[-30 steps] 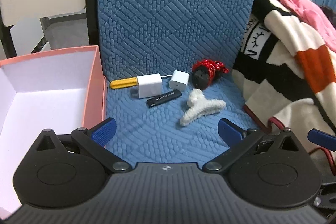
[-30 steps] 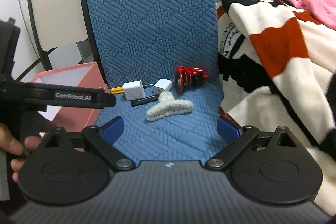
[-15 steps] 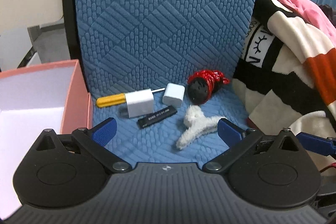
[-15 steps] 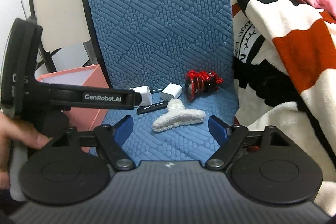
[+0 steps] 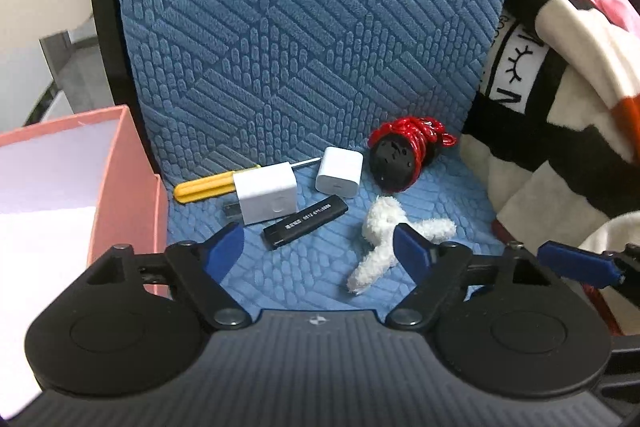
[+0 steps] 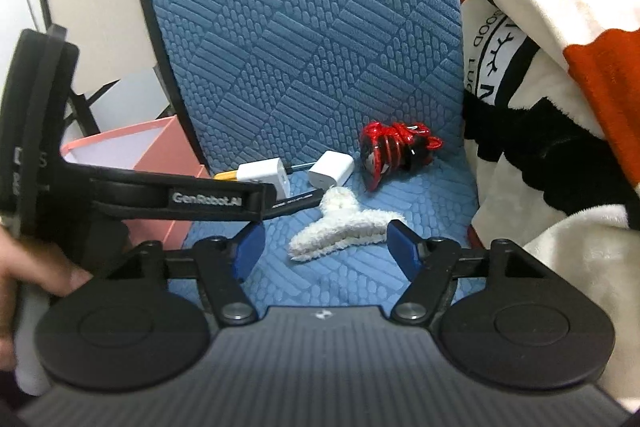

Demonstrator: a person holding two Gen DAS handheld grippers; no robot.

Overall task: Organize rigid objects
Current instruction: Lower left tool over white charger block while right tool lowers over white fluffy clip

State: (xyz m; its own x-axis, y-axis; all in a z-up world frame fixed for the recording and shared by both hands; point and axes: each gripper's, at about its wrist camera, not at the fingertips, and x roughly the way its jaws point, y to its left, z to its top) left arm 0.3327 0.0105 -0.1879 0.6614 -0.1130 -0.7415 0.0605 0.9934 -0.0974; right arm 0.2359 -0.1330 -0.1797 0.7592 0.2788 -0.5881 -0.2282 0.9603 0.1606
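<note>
On the blue quilted seat lie a yellow-handled screwdriver [image 5: 204, 185], two white charger cubes [image 5: 267, 192] [image 5: 339, 171], a black USB stick [image 5: 305, 222], a red-and-black hair clip [image 5: 402, 155] and a fluffy white claw clip [image 5: 384, 239] [image 6: 340, 229]. My left gripper [image 5: 318, 247] hovers just short of the USB stick, jaws closing with nothing between them. My right gripper [image 6: 322, 245] hangs over the near side of the white claw clip, jaws closing, pads not touching it. The left gripper's body [image 6: 180, 199] crosses the right wrist view and hides part of the chargers.
An open pink box [image 5: 120, 163] with a white inside stands at the seat's left edge. A striped blanket [image 5: 560, 115] is piled against the right side. The blue backrest [image 5: 312, 27] rises behind the objects. A person's hand [image 6: 24, 267] holds the left gripper.
Both grippers moved forward and lower toward the objects, which now look larger. Both pairs of jaws narrowed, the right more than the left.
</note>
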